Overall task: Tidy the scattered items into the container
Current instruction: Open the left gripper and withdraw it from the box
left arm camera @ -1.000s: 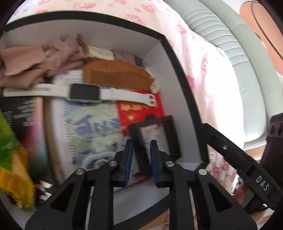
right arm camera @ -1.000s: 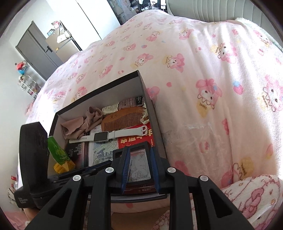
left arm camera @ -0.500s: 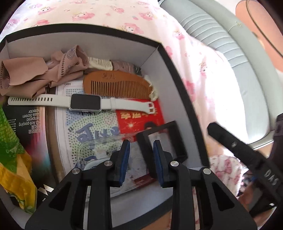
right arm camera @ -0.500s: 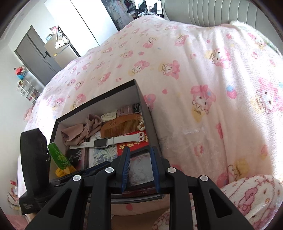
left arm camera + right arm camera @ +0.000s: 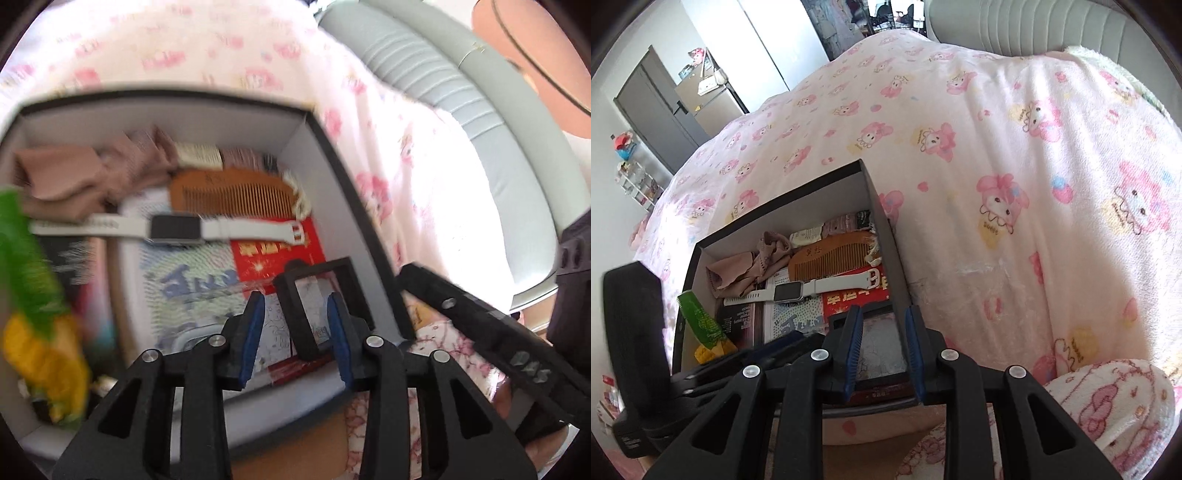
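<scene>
A black box [image 5: 332,155] with white walls sits on the bed. It holds a white watch [image 5: 175,229], a wooden comb [image 5: 232,192], beige cloth [image 5: 62,177], a green and yellow tube [image 5: 26,266] and printed packets. A small black picture frame [image 5: 317,295] lies in its near right corner. My left gripper [image 5: 295,299] hovers above that frame with its jaws opening and no pad pressing on it. In the right wrist view the box [image 5: 886,240] lies below my right gripper [image 5: 882,310], whose narrow gap is empty; the frame [image 5: 882,347] shows through it.
A pink cartoon-print quilt [image 5: 997,166] covers the bed around the box. A grey-green padded headboard [image 5: 461,110] runs along the right. A fluffy pink blanket [image 5: 1108,406] lies at the near right. A grey cabinet [image 5: 665,110] and shelves stand beyond the bed.
The left gripper's jaws have spread apart, and it has lifted back from the black frame, which stays lying in the box. The right gripper has hardly moved.
</scene>
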Tool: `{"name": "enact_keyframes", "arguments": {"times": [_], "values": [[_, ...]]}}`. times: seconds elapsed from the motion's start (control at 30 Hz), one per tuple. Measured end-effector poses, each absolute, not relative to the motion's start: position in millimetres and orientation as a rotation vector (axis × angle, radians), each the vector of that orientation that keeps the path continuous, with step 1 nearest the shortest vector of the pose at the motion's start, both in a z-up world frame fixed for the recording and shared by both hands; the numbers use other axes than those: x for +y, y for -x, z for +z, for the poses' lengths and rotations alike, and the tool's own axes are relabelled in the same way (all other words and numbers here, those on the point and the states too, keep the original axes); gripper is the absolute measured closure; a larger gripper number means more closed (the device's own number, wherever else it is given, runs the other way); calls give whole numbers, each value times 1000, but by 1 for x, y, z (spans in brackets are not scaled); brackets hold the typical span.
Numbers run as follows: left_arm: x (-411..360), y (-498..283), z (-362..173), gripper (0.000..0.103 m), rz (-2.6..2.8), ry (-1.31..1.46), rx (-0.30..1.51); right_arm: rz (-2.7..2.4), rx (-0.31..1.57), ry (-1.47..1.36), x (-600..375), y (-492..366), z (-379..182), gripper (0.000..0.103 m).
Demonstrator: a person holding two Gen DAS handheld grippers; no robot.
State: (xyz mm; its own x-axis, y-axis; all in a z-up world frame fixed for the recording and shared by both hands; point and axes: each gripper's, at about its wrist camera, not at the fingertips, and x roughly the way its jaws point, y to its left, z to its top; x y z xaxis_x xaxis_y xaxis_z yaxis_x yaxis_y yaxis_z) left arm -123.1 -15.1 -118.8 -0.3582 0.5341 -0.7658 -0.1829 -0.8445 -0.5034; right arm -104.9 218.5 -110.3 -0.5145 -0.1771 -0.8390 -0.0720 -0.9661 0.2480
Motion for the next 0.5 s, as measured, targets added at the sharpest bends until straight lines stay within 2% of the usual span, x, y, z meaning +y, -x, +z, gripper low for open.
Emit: {"name": "enact_keyframes", "arguments": {"times": [0.1, 0.13, 0.2, 0.4, 0.5], "values": [[-39, 83, -88, 63, 2326, 1343, -471, -2618, -307, -1485, 193, 93, -96, 82], [-15, 88, -77, 62, 2365, 1325, -469, -2617, -279, -1462, 183, 88, -89, 82], [-30, 71, -65, 61, 2405, 1298, -500, -2586, -225, -1408, 164, 79, -78, 81], [-76, 54, -77, 62, 2463, 1342, -579, -2447, -80, -1323, 93, 62, -64, 80], [-126, 29, -72, 62, 2507, 1353, -687, -2362, -26, -1282, 51, 61, -60, 80]]}}
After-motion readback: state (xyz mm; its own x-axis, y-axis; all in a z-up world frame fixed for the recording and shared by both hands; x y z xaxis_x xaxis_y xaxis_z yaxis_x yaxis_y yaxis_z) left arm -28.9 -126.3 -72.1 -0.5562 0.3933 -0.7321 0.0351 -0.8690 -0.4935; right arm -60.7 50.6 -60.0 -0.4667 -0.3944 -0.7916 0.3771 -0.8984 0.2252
